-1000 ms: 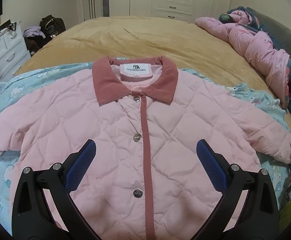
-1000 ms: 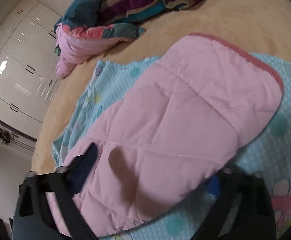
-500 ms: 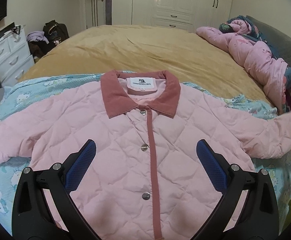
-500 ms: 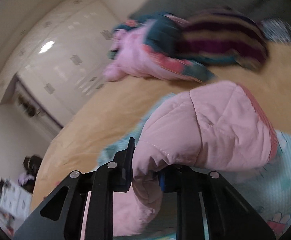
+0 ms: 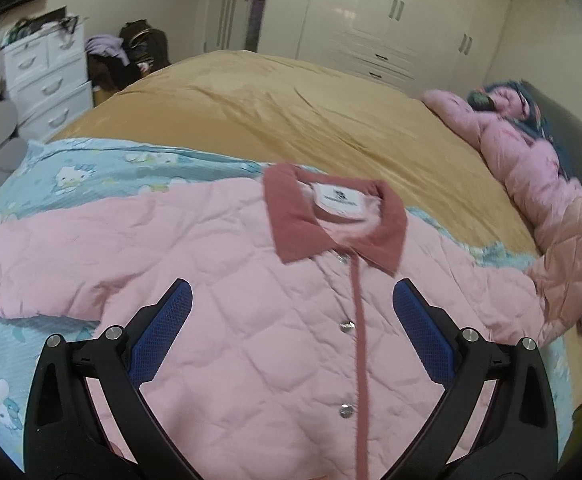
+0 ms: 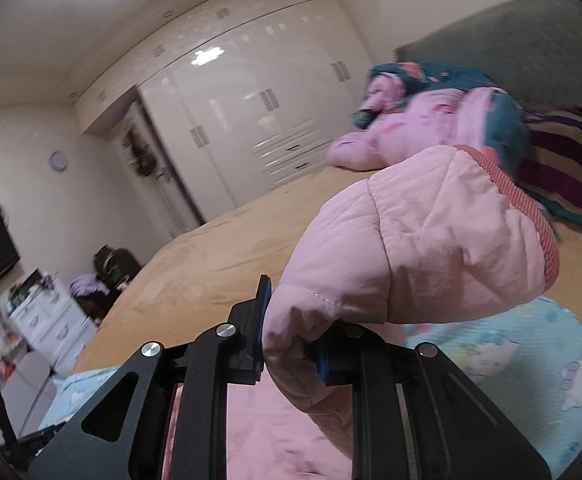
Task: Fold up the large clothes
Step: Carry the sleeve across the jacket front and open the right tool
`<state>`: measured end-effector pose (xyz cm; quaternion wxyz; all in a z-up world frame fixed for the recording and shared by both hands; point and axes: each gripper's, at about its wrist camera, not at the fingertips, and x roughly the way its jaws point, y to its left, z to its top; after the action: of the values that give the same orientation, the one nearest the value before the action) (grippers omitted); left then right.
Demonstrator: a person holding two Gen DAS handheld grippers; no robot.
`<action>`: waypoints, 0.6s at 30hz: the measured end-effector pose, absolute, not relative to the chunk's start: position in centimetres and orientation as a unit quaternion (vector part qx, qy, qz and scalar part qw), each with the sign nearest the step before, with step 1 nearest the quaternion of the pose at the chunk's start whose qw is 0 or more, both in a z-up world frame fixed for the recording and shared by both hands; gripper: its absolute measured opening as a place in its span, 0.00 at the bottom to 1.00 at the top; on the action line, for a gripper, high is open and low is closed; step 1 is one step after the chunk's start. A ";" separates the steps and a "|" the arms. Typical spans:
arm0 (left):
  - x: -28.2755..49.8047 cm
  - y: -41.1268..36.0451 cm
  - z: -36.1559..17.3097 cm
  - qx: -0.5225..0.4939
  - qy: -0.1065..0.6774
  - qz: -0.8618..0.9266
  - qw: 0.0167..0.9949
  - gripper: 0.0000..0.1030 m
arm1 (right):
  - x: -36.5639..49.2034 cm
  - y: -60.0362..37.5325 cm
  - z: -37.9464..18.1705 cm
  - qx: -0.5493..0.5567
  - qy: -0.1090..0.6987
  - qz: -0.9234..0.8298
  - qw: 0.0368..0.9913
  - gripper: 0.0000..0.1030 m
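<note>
A pink quilted jacket (image 5: pixel 251 320) with a dark pink collar (image 5: pixel 303 220) and snap placket lies face up on a light blue cartoon-print sheet (image 5: pixel 91 172) on the bed. My left gripper (image 5: pixel 291 300) is open and empty, hovering over the jacket's chest. My right gripper (image 6: pixel 291 344) is shut on the jacket's right sleeve (image 6: pixel 431 240) and holds it lifted off the bed, its striped cuff (image 6: pixel 531 216) pointing away. The lifted sleeve also shows in the left wrist view (image 5: pixel 567 268) at the right edge.
The bed has a mustard cover (image 5: pixel 271 112). A pile of pink and teal bedding (image 5: pixel 531 160) lies at the headboard side. White drawers (image 5: pixel 47 84) and wardrobes (image 5: pixel 391 20) stand beyond the bed. A striped blanket (image 6: pixel 571 168) lies behind the sleeve.
My right gripper closed on the sleeve and raised it off the bed, tilting upward. My left gripper drifted left and back over the jacket and stayed open.
</note>
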<state>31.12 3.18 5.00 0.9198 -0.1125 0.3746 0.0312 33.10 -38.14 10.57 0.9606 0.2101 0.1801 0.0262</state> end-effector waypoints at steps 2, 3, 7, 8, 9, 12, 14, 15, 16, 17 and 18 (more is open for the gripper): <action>31.1 4.5 5.2 -0.121 0.372 0.039 0.920 0.92 | 33.7 -35.9 11.2 0.199 0.181 0.041 0.962 0.17; 31.1 5.4 5.3 -0.128 0.369 0.044 0.920 0.92 | 34.0 -34.7 11.4 0.190 0.181 0.050 0.964 0.17; 31.0 8.9 5.4 -0.168 0.358 0.054 0.917 0.92 | 34.9 -30.4 12.1 0.171 0.184 0.085 0.964 0.17; 31.0 9.6 5.3 -0.176 0.356 0.055 0.916 0.92 | 35.1 -29.4 12.1 0.165 0.185 0.094 0.964 0.17; 30.9 10.4 5.1 -0.186 0.354 0.056 0.915 0.92 | 35.5 -28.1 12.1 0.161 0.189 0.106 0.963 0.17; 30.6 12.5 4.4 -0.215 0.348 0.064 0.910 0.92 | 36.1 -24.7 11.7 0.145 0.200 0.126 0.961 0.17; 30.3 13.6 3.9 -0.229 0.345 0.066 0.908 0.92 | 36.5 -22.6 11.2 0.135 0.206 0.137 0.959 0.17; 30.3 14.1 3.5 -0.234 0.345 0.069 0.907 0.92 | 36.7 -21.5 10.9 0.129 0.211 0.141 0.959 0.17; 30.3 14.5 3.2 -0.239 0.345 0.071 0.905 0.92 | 36.8 -20.4 10.6 0.121 0.215 0.144 0.958 0.17; 30.3 14.8 2.9 -0.243 0.346 0.071 0.903 0.92 | 36.9 -19.2 10.2 0.112 0.219 0.148 0.958 0.17; 30.4 15.2 2.5 -0.249 0.348 0.070 0.901 0.92 | 36.9 -18.1 9.7 0.104 0.222 0.153 0.957 0.17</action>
<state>30.37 15.16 2.47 0.9009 -0.2492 0.3482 0.0705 36.92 -18.13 9.74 0.9574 0.1042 0.2217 0.1530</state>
